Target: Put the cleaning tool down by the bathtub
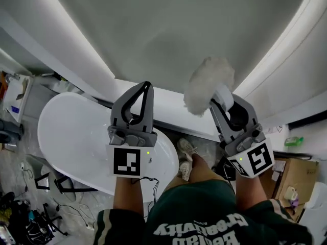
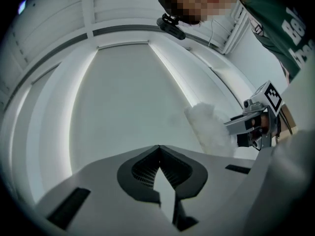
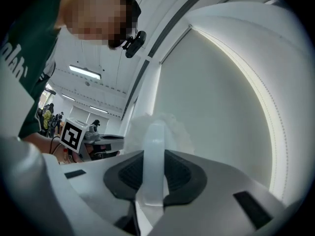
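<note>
The cleaning tool is a fluffy white duster (image 1: 207,83) on a pale plastic handle (image 3: 155,151). My right gripper (image 1: 220,98) is shut on that handle, and the fluffy head sticks out past the jaw tips, up in the air. The same duster head (image 2: 206,127) shows in the left gripper view beside the right gripper (image 2: 253,124). My left gripper (image 1: 146,84) is held up alongside it, jaw tips touching, with nothing between them (image 2: 158,146). The white oval bathtub (image 1: 76,137) lies below, at the left, under the left gripper.
The person's shoes (image 1: 186,149) stand on the floor beside the tub's right end. A cardboard box (image 1: 294,177) and a green bottle (image 1: 294,141) sit at the right. Cables and dark clutter (image 1: 30,213) lie at the lower left, a shelf (image 1: 15,96) at the far left.
</note>
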Demonstrator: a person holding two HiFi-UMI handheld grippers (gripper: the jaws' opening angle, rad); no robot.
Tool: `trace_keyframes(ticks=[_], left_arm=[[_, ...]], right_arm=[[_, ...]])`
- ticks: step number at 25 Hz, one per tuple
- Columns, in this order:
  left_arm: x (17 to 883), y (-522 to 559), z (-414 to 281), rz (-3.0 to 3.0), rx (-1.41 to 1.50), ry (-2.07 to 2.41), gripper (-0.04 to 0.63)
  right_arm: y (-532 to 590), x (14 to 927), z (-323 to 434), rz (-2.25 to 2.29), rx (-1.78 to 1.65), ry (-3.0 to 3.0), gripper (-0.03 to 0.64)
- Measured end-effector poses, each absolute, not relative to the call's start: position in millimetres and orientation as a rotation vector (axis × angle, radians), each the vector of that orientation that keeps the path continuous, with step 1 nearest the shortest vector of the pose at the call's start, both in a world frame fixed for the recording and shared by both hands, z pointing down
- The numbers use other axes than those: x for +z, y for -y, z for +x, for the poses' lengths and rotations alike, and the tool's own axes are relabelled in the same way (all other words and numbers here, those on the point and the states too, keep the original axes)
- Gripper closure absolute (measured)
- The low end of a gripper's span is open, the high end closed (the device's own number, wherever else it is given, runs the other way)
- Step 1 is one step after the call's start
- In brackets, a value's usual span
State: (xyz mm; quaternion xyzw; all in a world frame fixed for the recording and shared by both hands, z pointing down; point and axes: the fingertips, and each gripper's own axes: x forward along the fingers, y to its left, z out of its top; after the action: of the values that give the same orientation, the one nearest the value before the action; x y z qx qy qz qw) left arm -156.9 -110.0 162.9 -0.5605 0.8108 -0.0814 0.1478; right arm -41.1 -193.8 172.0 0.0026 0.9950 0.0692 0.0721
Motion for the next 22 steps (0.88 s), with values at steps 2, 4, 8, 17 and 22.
trace_keyframes(ticks=[2, 4, 8, 17, 22], left_arm=[[163.2, 100.5, -175.1, -1.546, -0.225, -2.387, 0.588], [166.7, 95.9, -186.8, -1.489, -0.216, -2.440, 0.588], [171.9, 94.8, -191.4, -1.355, -0.231, -2.515, 0.588], [186.0, 88.3, -265.1, -1.193, -0.341, -2.650, 0.588], [210.2, 75.1, -291.2, -1.126, -0.385, -2.720, 0.588]], right_arm=[[193.6, 171.7, -63.5, 0.077, 0.211, -2.985, 0.523], [195.9, 174.1, -80.1, 0.142, 0.208, -2.979, 0.523], [201.7, 185.6, -100.4, 0.304, 0.267, -2.981, 0.523], [196.5, 209.7, -207.4, 0.596, 0.268, -2.995, 0.523], [175.7, 234.9, -243.3, 0.715, 0.253, -3.003, 0.523]])
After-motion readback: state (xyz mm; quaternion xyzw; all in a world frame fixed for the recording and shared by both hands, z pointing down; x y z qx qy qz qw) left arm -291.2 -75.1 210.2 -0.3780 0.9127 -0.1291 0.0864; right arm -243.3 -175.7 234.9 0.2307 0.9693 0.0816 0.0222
